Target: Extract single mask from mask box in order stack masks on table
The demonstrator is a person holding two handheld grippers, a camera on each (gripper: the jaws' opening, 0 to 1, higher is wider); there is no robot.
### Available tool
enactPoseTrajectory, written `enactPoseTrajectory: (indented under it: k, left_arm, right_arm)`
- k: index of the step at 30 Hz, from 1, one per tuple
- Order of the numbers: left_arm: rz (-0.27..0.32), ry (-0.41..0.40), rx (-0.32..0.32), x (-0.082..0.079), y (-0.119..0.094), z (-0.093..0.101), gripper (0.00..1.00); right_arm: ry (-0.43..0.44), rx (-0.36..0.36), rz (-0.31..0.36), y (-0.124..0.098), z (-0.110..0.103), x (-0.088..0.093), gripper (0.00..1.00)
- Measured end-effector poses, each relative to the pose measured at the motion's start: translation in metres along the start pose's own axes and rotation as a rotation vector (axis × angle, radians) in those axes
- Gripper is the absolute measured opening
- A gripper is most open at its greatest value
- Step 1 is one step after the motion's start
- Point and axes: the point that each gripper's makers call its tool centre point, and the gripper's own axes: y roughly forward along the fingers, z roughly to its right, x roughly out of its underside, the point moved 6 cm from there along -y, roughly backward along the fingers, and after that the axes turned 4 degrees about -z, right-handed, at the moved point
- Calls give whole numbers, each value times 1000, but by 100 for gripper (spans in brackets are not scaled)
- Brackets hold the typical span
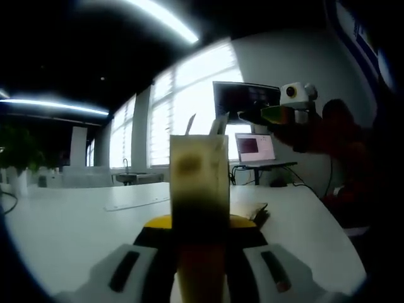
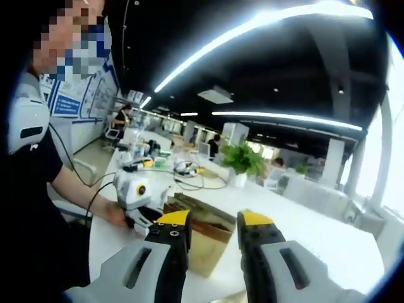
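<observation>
white table (image 1: 63,227), bright office windows (image 1: 189,107)

Matt brown cardboard mask box (image 2: 201,243)

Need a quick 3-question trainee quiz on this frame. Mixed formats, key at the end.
1. True or false: the right gripper is shut on a mask.
2. What sits between the left gripper's jaws? A) mask box B) bottle C) cup
3. Fill in: the mask box stands on the white ____.

Key: 1 false, its jaws are open and hold nothing; 2 A; 3 table.
</observation>
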Motion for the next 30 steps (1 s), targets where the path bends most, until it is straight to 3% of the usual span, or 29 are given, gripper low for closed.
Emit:
enactPoseTrajectory:
  k: [12,30]
  left_arm:
    - [0,2,-3,0,0,-1,30]
    - [0,8,-1,-1,0,-2,31]
  right_arm:
    - [-98,-46,-64,22,1,-15,25]
    - [-265,-179,-227,58,12,-31,23]
